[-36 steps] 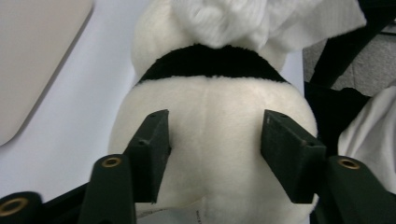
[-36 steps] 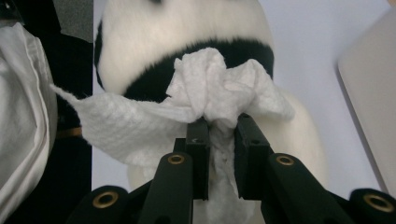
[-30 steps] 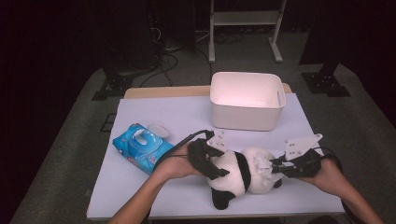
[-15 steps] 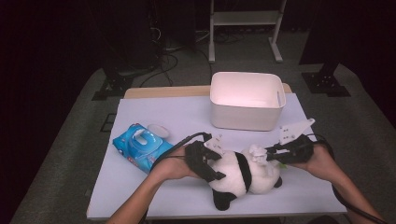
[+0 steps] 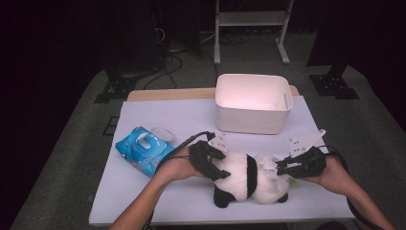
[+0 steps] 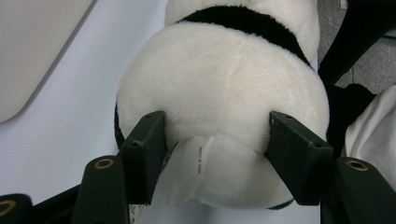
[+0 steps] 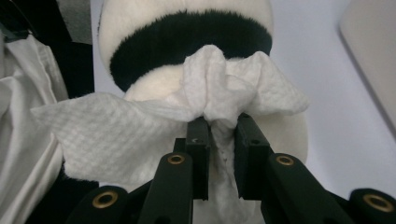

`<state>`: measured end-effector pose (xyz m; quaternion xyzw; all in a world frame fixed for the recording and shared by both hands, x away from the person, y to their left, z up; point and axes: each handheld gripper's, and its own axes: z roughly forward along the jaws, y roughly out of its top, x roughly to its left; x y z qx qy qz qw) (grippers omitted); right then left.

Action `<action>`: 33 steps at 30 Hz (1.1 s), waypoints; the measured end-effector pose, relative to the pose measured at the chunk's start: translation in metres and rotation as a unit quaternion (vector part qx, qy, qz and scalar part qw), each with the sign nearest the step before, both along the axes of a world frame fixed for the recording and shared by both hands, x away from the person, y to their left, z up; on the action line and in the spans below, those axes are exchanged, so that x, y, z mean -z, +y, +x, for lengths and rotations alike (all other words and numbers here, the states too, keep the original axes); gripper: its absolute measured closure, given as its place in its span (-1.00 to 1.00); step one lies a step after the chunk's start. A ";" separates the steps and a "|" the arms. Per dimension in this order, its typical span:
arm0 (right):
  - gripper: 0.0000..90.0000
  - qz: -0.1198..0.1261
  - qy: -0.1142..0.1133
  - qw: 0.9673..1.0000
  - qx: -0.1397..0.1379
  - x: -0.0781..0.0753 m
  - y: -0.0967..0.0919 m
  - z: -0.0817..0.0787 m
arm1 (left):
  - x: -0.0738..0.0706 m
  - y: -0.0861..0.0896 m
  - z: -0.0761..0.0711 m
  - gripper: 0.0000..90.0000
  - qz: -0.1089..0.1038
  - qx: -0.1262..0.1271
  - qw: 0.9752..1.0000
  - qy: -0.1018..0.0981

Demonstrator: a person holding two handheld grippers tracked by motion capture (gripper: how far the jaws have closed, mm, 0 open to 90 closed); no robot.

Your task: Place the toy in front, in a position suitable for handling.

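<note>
Near the front edge of the pale surface [image 5: 158, 120] a plush panda [image 5: 249, 179] lies on its side. Left tongs [image 6: 217, 140] clamp its white rump from either side, pads pressed into the fur beside a sewn-in label [image 6: 189, 168]; those jaws have just been closing a little. Right tongs [image 7: 219, 135] pinch a bunched white wipe [image 7: 140, 130] against the panda's other end. Just left of the left hand [image 5: 179, 167] lies a blue wipes pack [image 5: 143, 151]. Behind the panda, apart from it, stands a white bin [image 5: 253, 103].
</note>
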<state>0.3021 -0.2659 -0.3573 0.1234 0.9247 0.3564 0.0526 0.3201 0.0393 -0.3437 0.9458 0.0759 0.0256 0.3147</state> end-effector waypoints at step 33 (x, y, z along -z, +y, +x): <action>0.72 0.047 0.002 0.998 0.031 0.008 -0.025 -0.008 | 0.005 0.003 -0.010 -0.13 -0.019 0.016 1.000 -0.006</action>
